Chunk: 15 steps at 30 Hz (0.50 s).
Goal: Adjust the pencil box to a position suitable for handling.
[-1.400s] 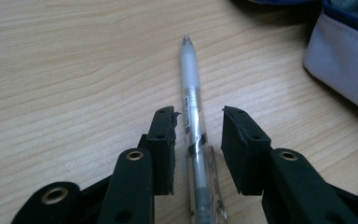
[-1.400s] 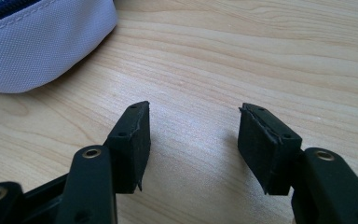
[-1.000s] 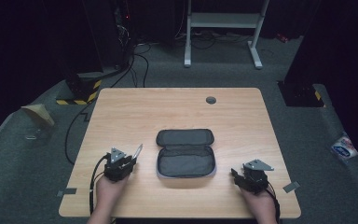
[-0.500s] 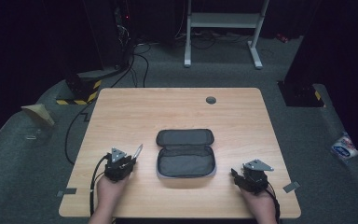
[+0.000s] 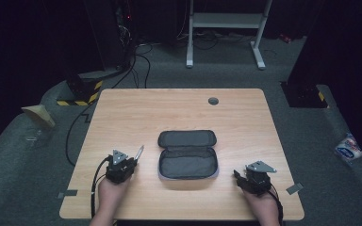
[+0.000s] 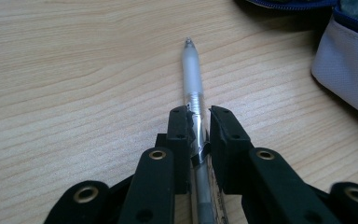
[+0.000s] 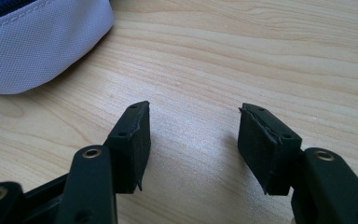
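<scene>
A translucent white pen [image 6: 192, 84] is clamped between the jaws of my left gripper [image 6: 198, 122], its tip pointing away over the wood. In the high view the left gripper [image 5: 128, 161] sits at the front left of the table, the pen [image 5: 138, 152] sticking out toward the far right. A grey pencil case [image 5: 187, 154] lies unzipped and spread flat at the table's middle, its pale edge [image 6: 349, 74] showing to the right of the pen. My right gripper [image 7: 193, 128] is open over bare wood, with nothing between its jaws, at the front right [image 5: 240, 178], near the case corner [image 7: 37, 46].
The wooden table [image 5: 136, 113] has a small dark round cap [image 5: 213, 100] near its far edge. Cables [image 5: 94, 188] trail from the left gripper over the front edge. Beyond the table stand a white frame [image 5: 226, 28] and floor clutter.
</scene>
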Motion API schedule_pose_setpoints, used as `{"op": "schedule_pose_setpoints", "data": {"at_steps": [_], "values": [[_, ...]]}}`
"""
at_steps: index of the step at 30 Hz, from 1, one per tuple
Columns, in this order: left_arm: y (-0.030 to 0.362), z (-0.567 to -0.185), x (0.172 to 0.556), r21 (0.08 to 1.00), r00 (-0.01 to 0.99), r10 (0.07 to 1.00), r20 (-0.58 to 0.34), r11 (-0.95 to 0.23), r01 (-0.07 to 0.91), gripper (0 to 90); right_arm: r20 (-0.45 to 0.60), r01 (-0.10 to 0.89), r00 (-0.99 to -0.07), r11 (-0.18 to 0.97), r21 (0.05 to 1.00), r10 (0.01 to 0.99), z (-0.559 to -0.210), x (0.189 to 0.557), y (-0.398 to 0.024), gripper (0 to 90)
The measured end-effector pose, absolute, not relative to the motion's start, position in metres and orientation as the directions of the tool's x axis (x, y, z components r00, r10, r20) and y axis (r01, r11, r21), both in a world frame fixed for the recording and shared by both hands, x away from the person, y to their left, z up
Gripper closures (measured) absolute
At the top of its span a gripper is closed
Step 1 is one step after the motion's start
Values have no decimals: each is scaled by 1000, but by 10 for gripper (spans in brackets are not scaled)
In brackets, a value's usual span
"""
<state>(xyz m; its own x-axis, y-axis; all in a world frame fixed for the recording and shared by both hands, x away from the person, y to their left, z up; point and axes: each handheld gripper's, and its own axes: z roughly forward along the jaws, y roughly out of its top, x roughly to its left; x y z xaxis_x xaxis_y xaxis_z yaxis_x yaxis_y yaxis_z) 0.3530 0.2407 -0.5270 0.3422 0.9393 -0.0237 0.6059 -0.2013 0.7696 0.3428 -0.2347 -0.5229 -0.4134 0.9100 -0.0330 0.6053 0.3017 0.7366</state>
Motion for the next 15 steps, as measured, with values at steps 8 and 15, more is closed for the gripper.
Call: {"op": "schedule_pose_setpoints", "data": {"at_steps": [8, 15], "values": [[240, -527, 353, 771, 347, 938, -25, -203, 604, 787, -31, 606, -414, 301, 736, 910, -523, 343, -235, 437], [240, -527, 352, 768, 349, 937, -20, -209, 605, 785, -29, 608, -413, 299, 736, 910, -523, 343, -235, 437]]}}
